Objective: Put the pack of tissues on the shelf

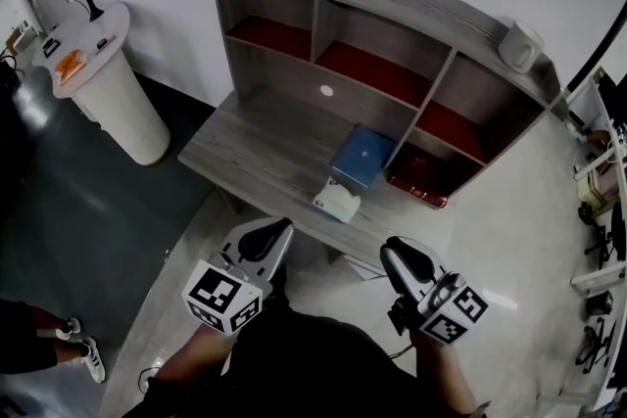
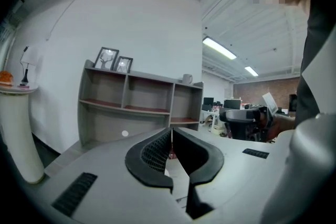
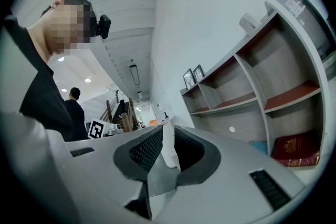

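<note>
Although the task was to shelve it, the pack of tissues (image 1: 336,201) lay untouched at the near edge of the desk (image 1: 250,147), just in front of a blue box (image 1: 362,155). The shelf (image 1: 411,10) stood at the far side. The left gripper (image 1: 281,229) was clenched on nothing. The right gripper (image 1: 391,250) showed a narrow gap between its jaws, also empty. Both hung short of the desk. Reaching, grasping and placing all appeared left to do.
</note>
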A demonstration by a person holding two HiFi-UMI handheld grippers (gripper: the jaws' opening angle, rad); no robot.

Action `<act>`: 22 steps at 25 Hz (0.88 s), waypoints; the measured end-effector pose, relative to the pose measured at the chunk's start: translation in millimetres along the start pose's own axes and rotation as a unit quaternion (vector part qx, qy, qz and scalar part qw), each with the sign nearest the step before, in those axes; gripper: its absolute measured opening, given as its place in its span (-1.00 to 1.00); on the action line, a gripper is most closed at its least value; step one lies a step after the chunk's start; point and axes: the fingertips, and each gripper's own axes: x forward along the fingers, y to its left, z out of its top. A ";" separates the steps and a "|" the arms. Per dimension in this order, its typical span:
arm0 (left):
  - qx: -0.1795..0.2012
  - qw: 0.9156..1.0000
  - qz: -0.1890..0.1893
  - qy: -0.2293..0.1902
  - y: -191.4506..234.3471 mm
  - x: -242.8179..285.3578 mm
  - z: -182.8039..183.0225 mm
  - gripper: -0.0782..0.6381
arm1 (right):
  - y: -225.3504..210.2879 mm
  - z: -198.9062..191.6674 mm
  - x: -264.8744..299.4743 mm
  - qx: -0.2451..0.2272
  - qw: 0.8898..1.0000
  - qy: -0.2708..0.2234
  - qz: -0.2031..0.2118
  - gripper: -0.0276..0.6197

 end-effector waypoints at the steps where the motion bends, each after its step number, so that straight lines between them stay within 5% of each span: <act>1: 0.002 1.000 -0.008 -0.002 9.0 8.7 3.8 -0.72 | -7.7 2.7 9.1 0.000 1.000 -0.001 -0.006 -0.84; 13: 0.025 0.994 -0.110 0.006 123.6 79.6 33.7 -0.72 | -63.8 19.4 133.2 0.000 0.996 -0.014 -0.085 -0.84; 22: 0.018 0.986 -0.160 0.041 150.9 115.8 12.0 -0.68 | -97.7 -1.0 162.1 0.024 0.993 0.014 -0.118 -0.82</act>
